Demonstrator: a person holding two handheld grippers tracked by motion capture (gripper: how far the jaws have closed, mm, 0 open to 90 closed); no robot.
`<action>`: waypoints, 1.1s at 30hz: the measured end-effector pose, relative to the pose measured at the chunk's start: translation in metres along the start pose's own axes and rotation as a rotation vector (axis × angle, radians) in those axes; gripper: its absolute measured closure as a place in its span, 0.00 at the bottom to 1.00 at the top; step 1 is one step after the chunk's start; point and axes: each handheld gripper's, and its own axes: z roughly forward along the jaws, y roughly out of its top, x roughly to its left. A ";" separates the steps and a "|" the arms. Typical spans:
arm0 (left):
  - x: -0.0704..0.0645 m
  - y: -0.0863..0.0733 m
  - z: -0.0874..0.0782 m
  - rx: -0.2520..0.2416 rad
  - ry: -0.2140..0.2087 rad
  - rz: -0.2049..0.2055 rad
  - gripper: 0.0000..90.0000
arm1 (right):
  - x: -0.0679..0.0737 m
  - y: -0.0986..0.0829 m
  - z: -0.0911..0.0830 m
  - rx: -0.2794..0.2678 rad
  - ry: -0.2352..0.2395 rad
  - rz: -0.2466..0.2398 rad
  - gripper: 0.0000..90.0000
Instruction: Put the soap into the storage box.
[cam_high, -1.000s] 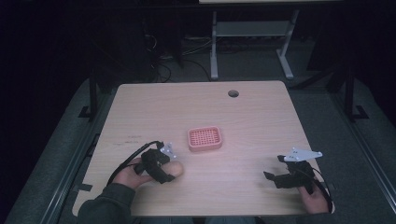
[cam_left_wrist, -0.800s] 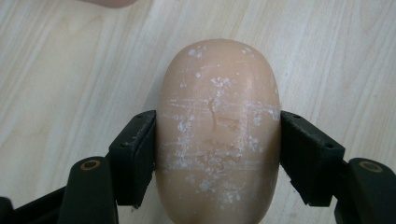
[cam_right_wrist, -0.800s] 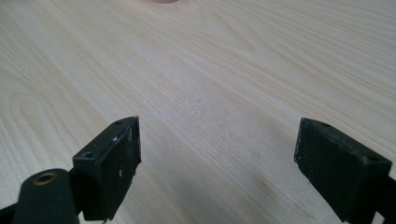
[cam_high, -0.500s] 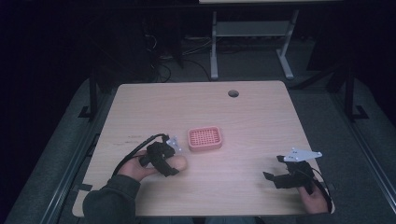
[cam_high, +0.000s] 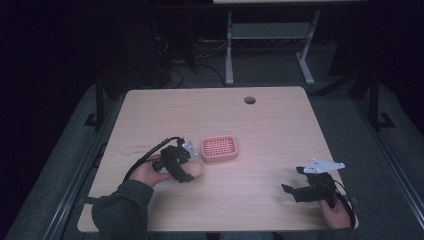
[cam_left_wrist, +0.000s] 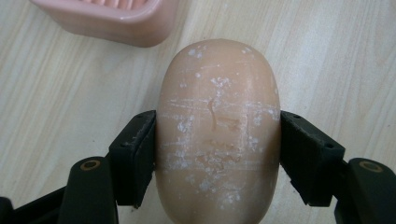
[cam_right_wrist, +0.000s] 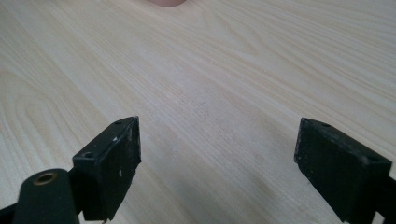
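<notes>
The left gripper pinches the peach oval soap bar across its width, just beside the pink slatted soap dish, probably its destination; the right gripper rests spread on the wooden table.

The soap bar is peach-tan, flecked and scratched white. The ridged soap dish is pink. The table is pale wood grain, the jaws black

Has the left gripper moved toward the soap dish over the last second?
Yes. The left gripper, shut on the soap bar, moved slightly forward and rightward toward the pink soap dish.
</notes>
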 end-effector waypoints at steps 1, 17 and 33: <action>0.001 0.001 0.000 -0.006 0.002 0.001 0.36 | 0.000 0.000 0.000 -0.004 0.001 0.003 0.16; 0.011 0.019 -0.006 -0.003 -0.001 0.010 0.36 | 0.000 0.001 -0.001 -0.007 -0.007 -0.002 0.16; 0.015 0.025 -0.004 0.002 -0.009 0.012 0.36 | 0.001 0.001 -0.001 -0.012 -0.023 -0.018 0.16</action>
